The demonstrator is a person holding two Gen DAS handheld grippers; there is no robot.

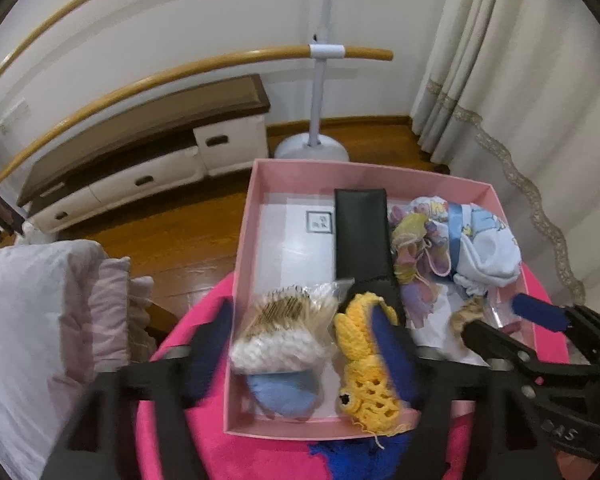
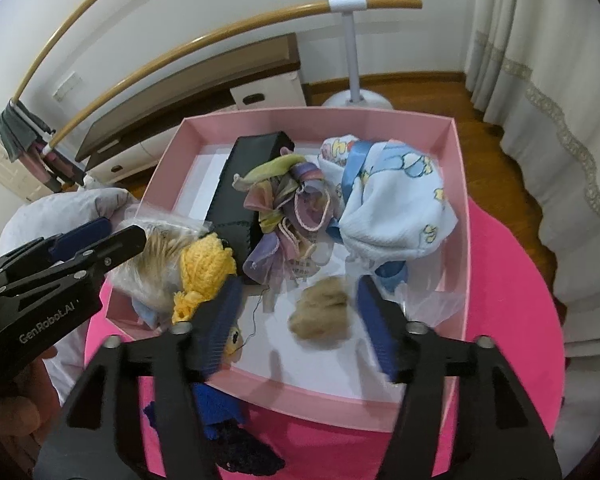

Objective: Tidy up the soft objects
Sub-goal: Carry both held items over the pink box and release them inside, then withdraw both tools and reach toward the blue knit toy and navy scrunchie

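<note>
A pink box (image 1: pixel 242 240) (image 2: pixel 460 216) stands on a bright pink round table. In it lie a white and blue baby garment (image 1: pixel 484 240) (image 2: pixel 396 208), a pastel cloth bundle (image 1: pixel 416 248) (image 2: pixel 288 200), a black case (image 1: pixel 362 232) (image 2: pixel 244 176), a bagged pack of cotton swabs (image 1: pixel 284 328) and a tan fluffy tuft (image 2: pixel 320 312). A yellow and blue crochet toy (image 1: pixel 364 364) (image 2: pixel 204 272) hangs over the box's near rim. My left gripper (image 1: pixel 304 352) is open around the swab pack, its right finger against the crochet toy. My right gripper (image 2: pixel 300 324) is open around the tuft.
A blue powder puff (image 1: pixel 284 392) lies under the swab pack. A white pillow (image 1: pixel 40 320) lies to the left of the table. Behind are a wooden floor, a low cabinet (image 1: pixel 140 152), a stand with wooden rails (image 1: pixel 320 92) and a curtain (image 1: pixel 520 80).
</note>
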